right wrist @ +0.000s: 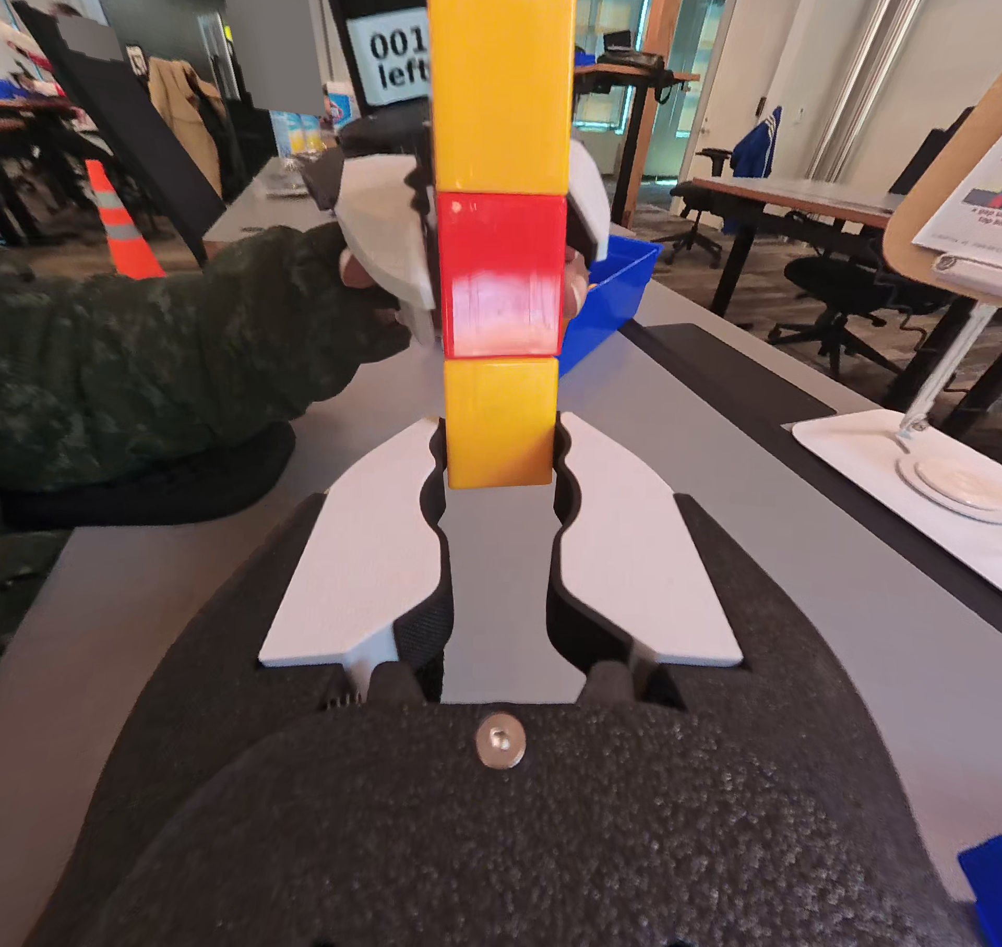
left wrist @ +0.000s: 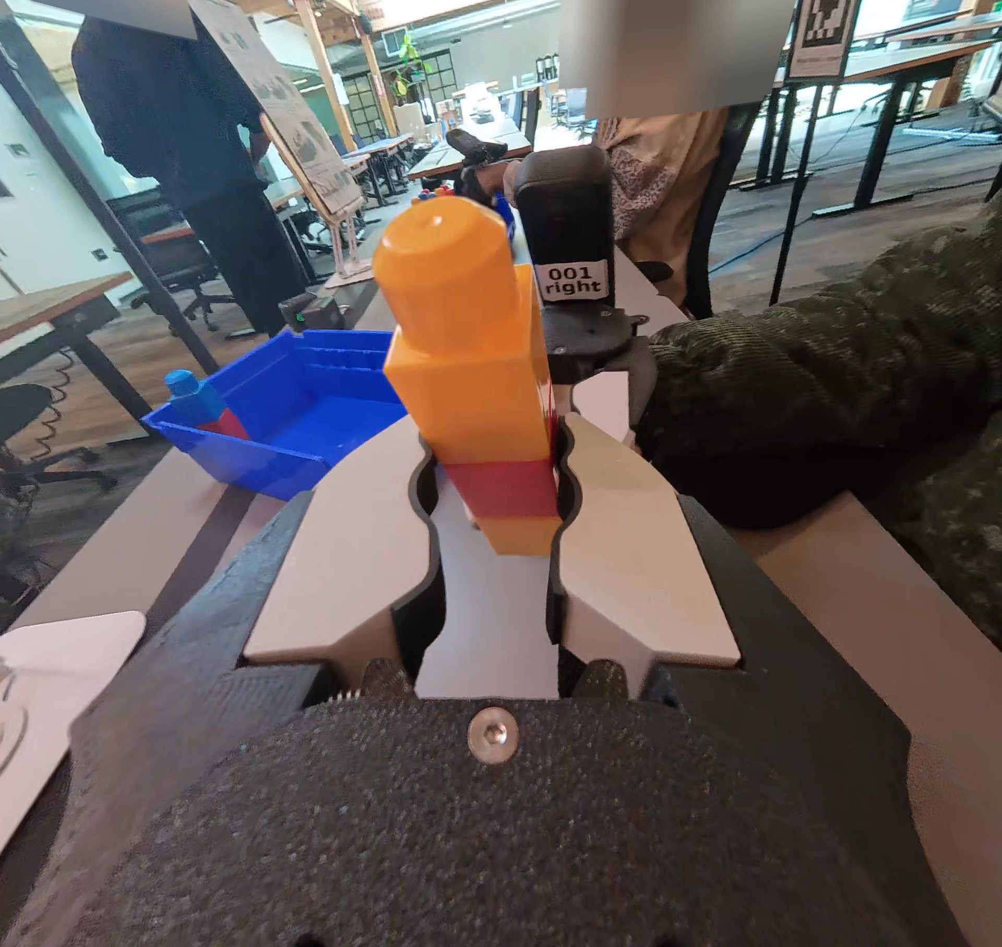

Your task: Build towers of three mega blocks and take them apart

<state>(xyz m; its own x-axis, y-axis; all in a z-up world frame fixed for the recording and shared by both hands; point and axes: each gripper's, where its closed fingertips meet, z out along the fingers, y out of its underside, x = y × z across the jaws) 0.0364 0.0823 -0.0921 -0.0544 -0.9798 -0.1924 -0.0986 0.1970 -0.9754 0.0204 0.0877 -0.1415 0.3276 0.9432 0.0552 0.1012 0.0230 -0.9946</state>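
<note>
Left gripper (left wrist: pixel 490 474) fingers clamp the glossy red plastic middle block (left wrist: pixel 504 487) | right gripper (right wrist: pixel 499 457) fingers clamp the yellow plastic bottom block (right wrist: pixel 499 422) | probably separating: pull straight apart, no twisting.

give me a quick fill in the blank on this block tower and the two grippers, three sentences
1. The middle block of the three-block plastic tower, between two yellow blocks, is ____.
2. The right gripper is closed on the ____ yellow block of the tower.
3. The left gripper grips the tower at the ____ block, with an open blue plastic bin behind it.

Missing words: red; bottom; red
</note>
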